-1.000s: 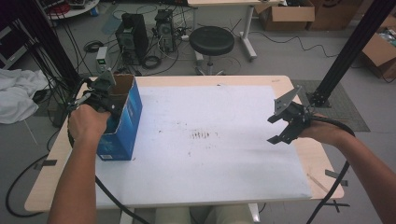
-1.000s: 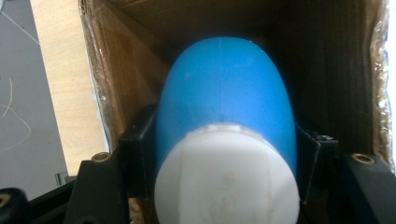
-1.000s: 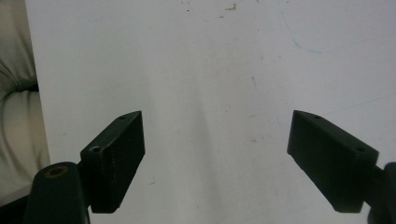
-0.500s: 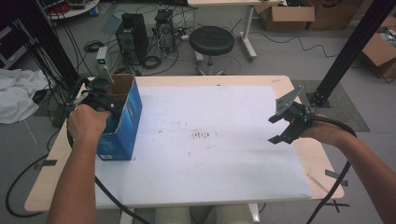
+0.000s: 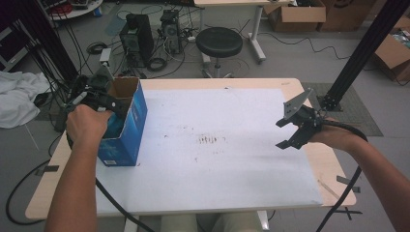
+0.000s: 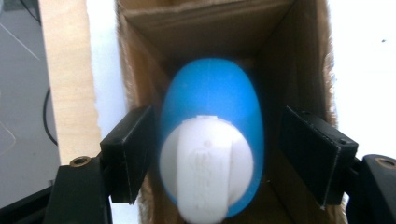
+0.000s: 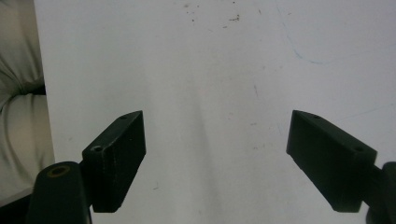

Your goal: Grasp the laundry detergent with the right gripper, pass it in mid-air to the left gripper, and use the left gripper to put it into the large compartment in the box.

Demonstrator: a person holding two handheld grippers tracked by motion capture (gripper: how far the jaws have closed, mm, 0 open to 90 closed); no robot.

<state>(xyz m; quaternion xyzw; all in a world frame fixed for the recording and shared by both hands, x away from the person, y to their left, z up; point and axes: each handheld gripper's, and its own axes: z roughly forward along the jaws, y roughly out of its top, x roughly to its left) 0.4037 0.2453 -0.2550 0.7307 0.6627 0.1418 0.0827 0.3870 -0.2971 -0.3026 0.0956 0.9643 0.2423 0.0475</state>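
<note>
Two grippers are in play, but the work sits with the left gripper, poised over the open top of the blue carton at the table's left edge. Inside that carton stands a blue bottle with a white cap, and the jaws are spread to either side of it; one pad seems to be at the bottle's flank, the other clearly apart from it, so nothing is clamped yet. I judge the step to be the reach into the carton to take the bottle out. Next comes closing evenly on the body below the cap, then lifting straight up so the cardboard walls are not dragged along. Over the bare white table sheet, the right gripper hovers with jaws wide apart, holding nothing; it may need to steady the carton
</note>
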